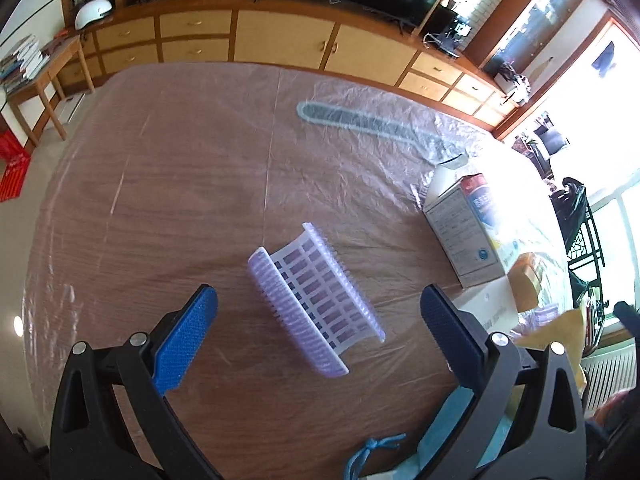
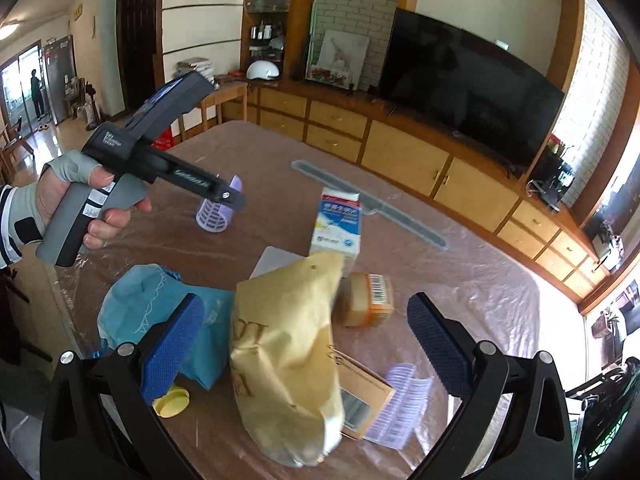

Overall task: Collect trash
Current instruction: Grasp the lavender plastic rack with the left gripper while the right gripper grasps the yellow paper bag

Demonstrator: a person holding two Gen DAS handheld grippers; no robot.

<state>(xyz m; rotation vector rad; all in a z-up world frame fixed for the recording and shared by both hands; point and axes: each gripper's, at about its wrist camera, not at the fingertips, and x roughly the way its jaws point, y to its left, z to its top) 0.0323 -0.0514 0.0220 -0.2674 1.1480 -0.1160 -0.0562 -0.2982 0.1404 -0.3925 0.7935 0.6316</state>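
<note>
A lilac-and-white ribbed plastic tray lies on the table, straight ahead of my left gripper, which hangs open above it without touching. The right wrist view shows that tray under the left gripper, held by a gloved hand. My right gripper is open, its blue pads either side of a crumpled yellow paper bag standing on the table; neither pad touches it. Around the bag lie a blue plastic bag, a milk carton, an orange box and a second lilac tray.
The wooden table is covered in clear plastic film. A long grey strip lies at its far side. A yellow cap sits by my right gripper's left finger. A cabinet with a TV runs along the far wall.
</note>
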